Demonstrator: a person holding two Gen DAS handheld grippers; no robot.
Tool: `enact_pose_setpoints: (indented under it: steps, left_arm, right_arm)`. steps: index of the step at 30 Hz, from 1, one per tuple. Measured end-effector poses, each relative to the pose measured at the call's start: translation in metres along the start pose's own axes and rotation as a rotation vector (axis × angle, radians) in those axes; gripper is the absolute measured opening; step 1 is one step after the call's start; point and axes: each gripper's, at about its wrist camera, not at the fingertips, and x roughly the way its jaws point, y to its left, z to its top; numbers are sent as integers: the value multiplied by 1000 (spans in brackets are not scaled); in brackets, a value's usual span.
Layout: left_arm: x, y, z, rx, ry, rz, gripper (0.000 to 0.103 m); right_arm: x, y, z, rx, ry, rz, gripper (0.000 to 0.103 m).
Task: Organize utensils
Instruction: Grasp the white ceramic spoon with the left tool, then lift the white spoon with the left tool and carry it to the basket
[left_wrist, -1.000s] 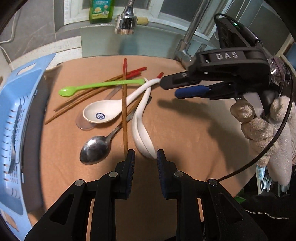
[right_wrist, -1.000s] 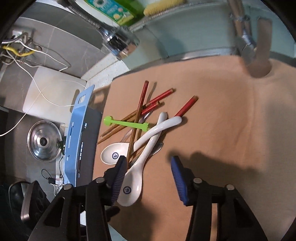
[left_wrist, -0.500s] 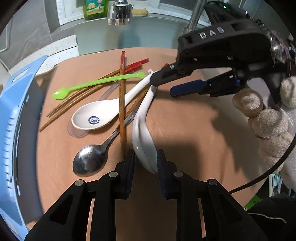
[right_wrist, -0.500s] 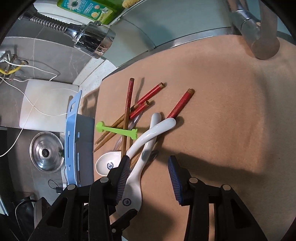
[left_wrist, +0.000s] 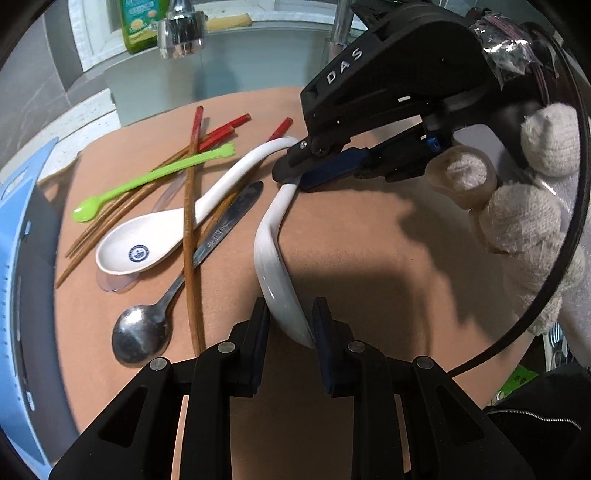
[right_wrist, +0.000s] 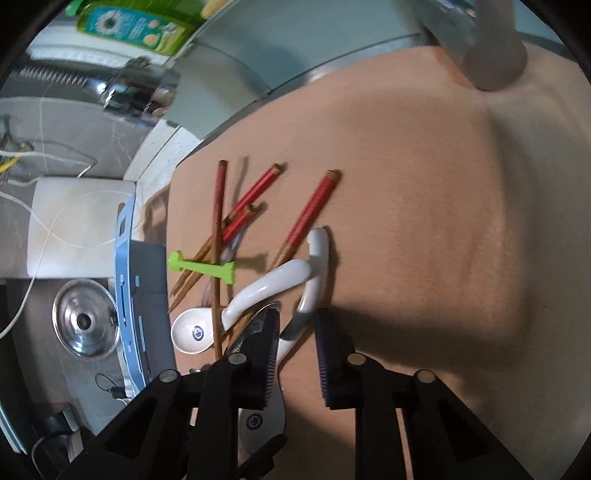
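Observation:
A white ceramic spoon (left_wrist: 275, 258) lies on its side on the tan mat (left_wrist: 369, 258). Its bowl sits between the fingers of my left gripper (left_wrist: 290, 317), which stand a little apart and do not clearly press on it. My right gripper (left_wrist: 291, 177), held by a gloved hand (left_wrist: 517, 221), is closing on the handle of the same spoon (right_wrist: 310, 280). In the right wrist view the right gripper (right_wrist: 297, 332) has its pads against both sides of the handle. A second white spoon (left_wrist: 140, 251) with a blue emblem lies to the left.
Left of the held spoon lie a green plastic spoon (left_wrist: 155, 177), a metal spoon (left_wrist: 142, 332), a clear plastic spoon and several red-tipped chopsticks (left_wrist: 192, 221). A blue basket (left_wrist: 14, 295) stands at the mat's left edge. A faucet head (left_wrist: 181, 29) and soap bottle (left_wrist: 138, 22) are behind.
My left gripper moved forward until the spoon's bowl came between its fingers. My right gripper came down onto the spoon's handle and its jaws narrowed around it.

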Motion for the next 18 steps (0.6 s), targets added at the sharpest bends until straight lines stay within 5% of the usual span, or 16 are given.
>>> enact_pose_setpoints:
  steps: [18]
  left_arm:
    - [1,3,1,-7,-21,-34,22]
  right_arm:
    - [-7,0,-3,43,-20,14,15]
